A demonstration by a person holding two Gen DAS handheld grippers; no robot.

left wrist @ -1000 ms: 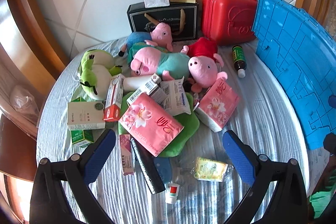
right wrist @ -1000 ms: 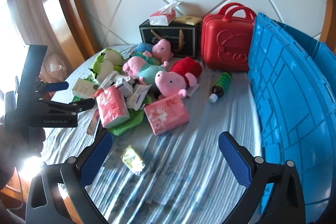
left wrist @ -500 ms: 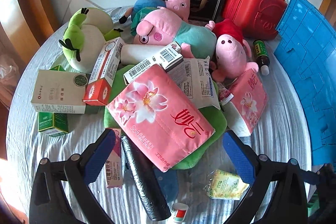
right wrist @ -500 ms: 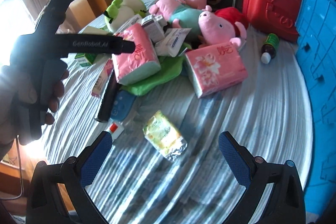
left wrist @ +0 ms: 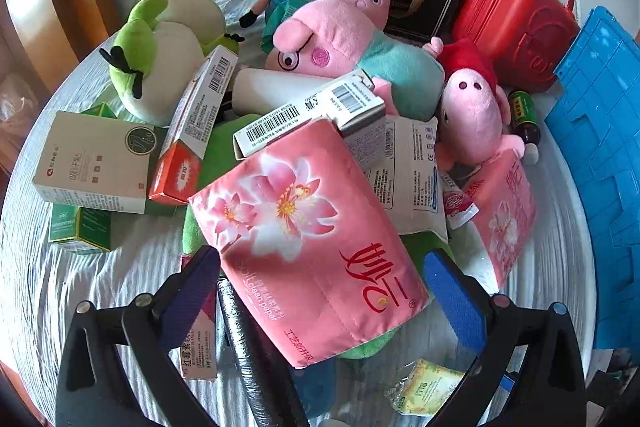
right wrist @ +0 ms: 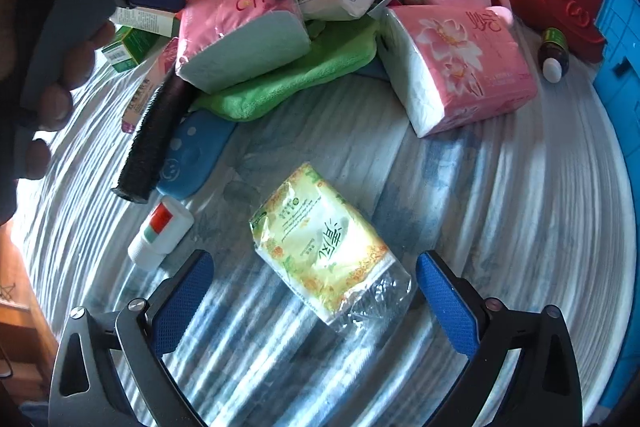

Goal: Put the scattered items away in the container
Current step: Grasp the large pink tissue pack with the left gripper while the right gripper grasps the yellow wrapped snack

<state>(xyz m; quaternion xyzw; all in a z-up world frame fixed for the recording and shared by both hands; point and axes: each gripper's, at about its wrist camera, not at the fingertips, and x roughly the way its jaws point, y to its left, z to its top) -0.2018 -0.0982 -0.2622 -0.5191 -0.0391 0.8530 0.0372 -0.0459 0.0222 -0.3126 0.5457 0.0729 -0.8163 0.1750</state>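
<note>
Both grippers have dropped closer: left gripper (left wrist: 320, 291) spread around the pink pack (left wrist: 308, 247), right gripper (right wrist: 316, 291) spread around the yellow pack (right wrist: 324, 243) at 6 o'clock.

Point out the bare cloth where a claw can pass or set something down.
Bare cloth lies right of the yellow tissue pack, between the pink tissue pack and the blue crate, and just ahead of the right claw. Crowded: the heap around the green cloth and the plush pigs.
</note>
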